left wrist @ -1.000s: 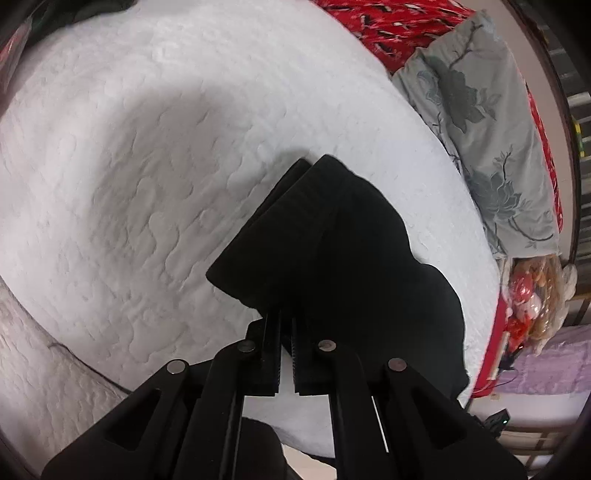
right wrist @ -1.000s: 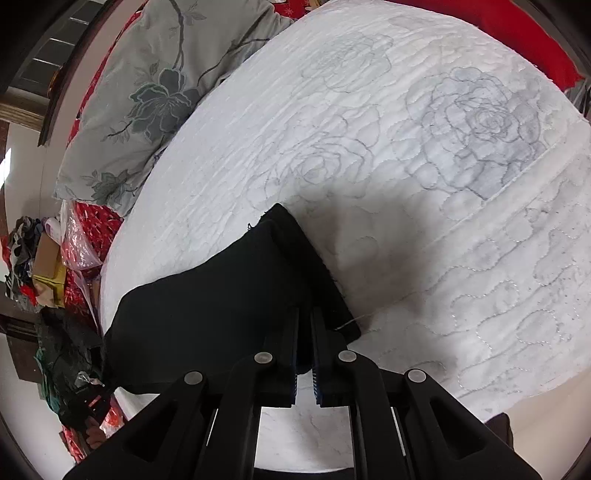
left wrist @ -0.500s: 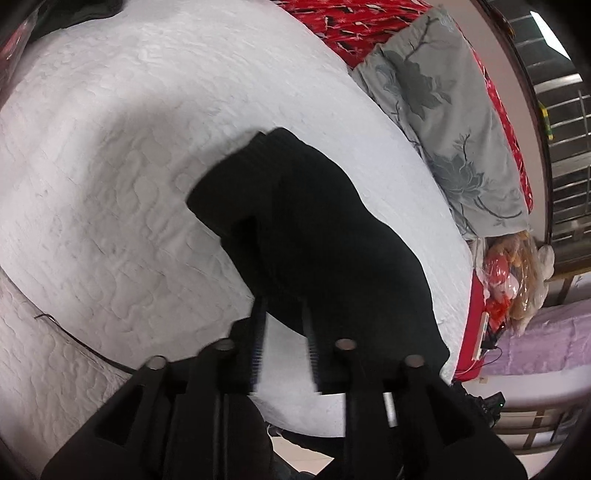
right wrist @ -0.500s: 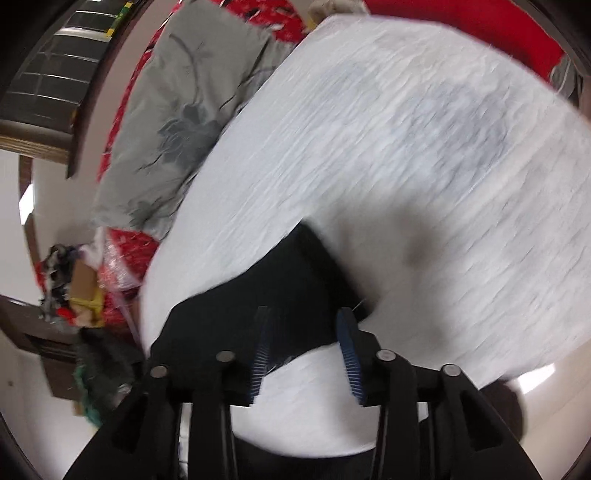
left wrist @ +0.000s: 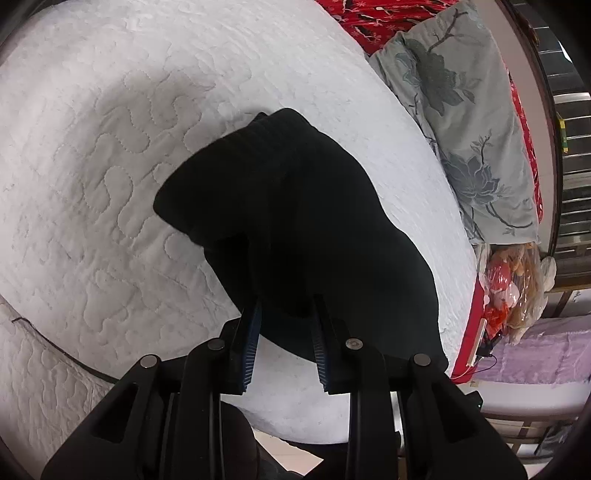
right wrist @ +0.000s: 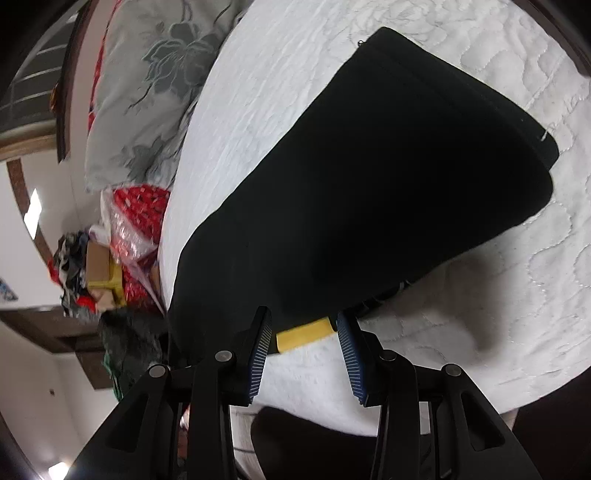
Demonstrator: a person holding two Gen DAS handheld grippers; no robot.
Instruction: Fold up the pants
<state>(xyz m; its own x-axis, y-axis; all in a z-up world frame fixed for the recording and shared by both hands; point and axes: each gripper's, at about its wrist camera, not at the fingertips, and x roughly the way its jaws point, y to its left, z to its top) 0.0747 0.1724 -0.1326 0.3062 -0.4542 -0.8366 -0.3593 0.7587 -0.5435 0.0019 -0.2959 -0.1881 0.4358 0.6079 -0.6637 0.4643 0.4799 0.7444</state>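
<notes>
Black pants (left wrist: 295,206) lie folded in a thick stack on the white quilted mattress (left wrist: 110,147). My left gripper (left wrist: 285,306) is open at the stack's near edge; the cloth shows between the fingertips but the pads do not press it. In the right wrist view the pants (right wrist: 388,166) stretch away to the upper right. My right gripper (right wrist: 303,315) is open at their near edge. A yellow label (right wrist: 303,334) peeks out from under the cloth between its fingers.
A grey flowered pillow (left wrist: 465,110) lies past the pants, seen at upper left (right wrist: 147,81) in the right wrist view. Red bedding (left wrist: 369,14) is behind it. Bags and clutter (right wrist: 110,251) sit beside the bed. The mattress edge (right wrist: 369,406) runs just under my right gripper.
Both grippers were shut on the pants a second ago and now stand open. The right one has swung along the near edge, so the pants fill more of its view.
</notes>
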